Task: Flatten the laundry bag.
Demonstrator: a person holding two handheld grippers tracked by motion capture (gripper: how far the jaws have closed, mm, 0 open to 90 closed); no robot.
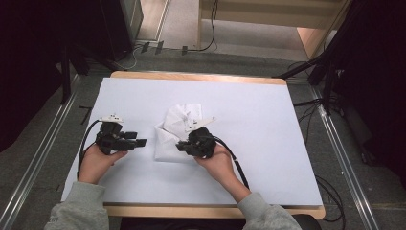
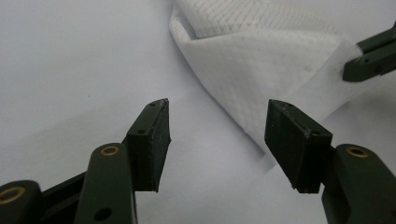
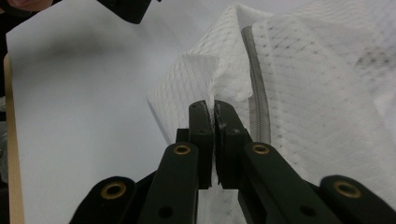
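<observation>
We are holding the white mesh bag (image 1: 178,132) near the middle of the table (image 1: 268,143), crumpled and partly folded over itself. Our right gripper (image 3: 214,112) is clamping a thin fold of the mesh beside the grey zip (image 3: 256,88), jaws pressed together on the fabric. Our left gripper (image 2: 217,123) is hovering just left of the bag with jaws wide apart, holding nothing, a bag corner lying just ahead of them. Risk as we judge it: the right pinch is taking only a small bite of slippery mesh, so any pull could let it slide out; the left jaws, closing where they are, could catch table instead of cloth. The right gripper view is showing the zip and the pinch, which our hand (image 1: 218,160) is hiding in the high view; the high view is giving the bag's overall lie.
</observation>
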